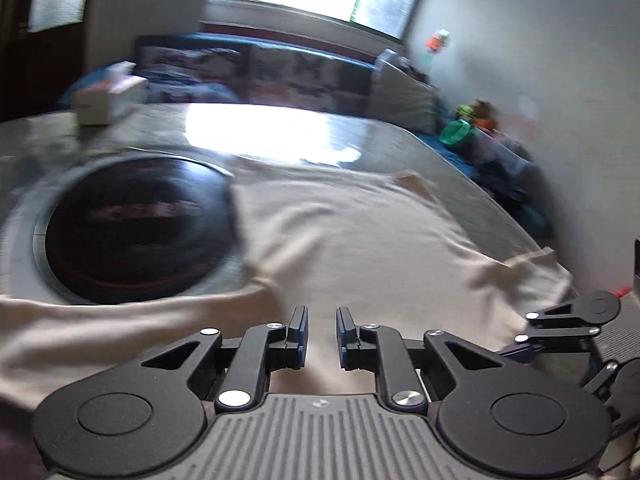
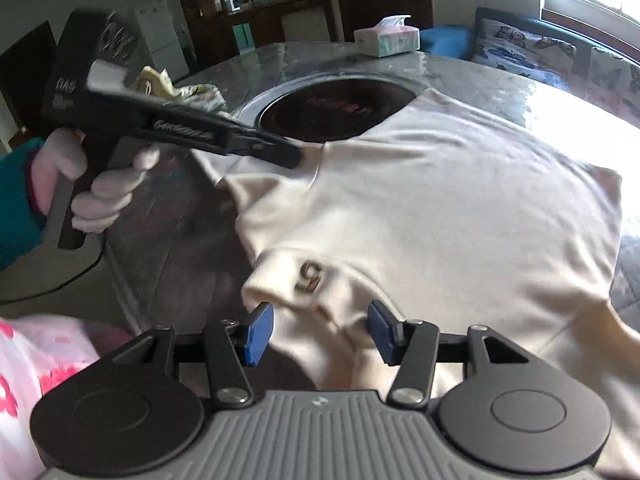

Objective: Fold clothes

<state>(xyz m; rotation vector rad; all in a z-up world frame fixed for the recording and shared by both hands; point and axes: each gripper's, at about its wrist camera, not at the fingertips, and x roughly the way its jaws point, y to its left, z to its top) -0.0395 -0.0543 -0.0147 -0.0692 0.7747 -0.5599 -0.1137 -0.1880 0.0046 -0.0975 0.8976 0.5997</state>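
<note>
**Cream shirt spread under both grippers**

The shirt (image 1: 360, 240) lies flat on the table (image 1: 40, 148), and it fills most of the space ahead of the left gripper (image 1: 322, 334). That gripper's fingers stand a little apart with only cloth showing in the gap below them; they pinch nothing. A sleeve runs off to its left, along the near edge of the dark round hob (image 1: 136, 232) set in the tabletop. The shirt's far left corner overlaps the hob's rim. To its right, the right gripper (image 1: 516, 344) shows at the shirt's near right edge.

In the right wrist view the right gripper (image 2: 320, 334) is spread wide, its blue pads (image 2: 258, 334) on either side of a raised fold of shirt (image 2: 440, 200) that bears a small "5" mark (image 2: 311, 276) just ahead of the gap. Whether the pads touch the cloth I cannot tell. Ahead and to its left, the left gripper (image 2: 290, 156) reaches over the shirt's far edge beside the hob (image 2: 336, 112), held by a gloved hand (image 2: 104, 188). A tissue box (image 2: 386, 40) sits far ahead, past the hob, and a crumpled cloth (image 2: 180, 88) lies far left.
</note>
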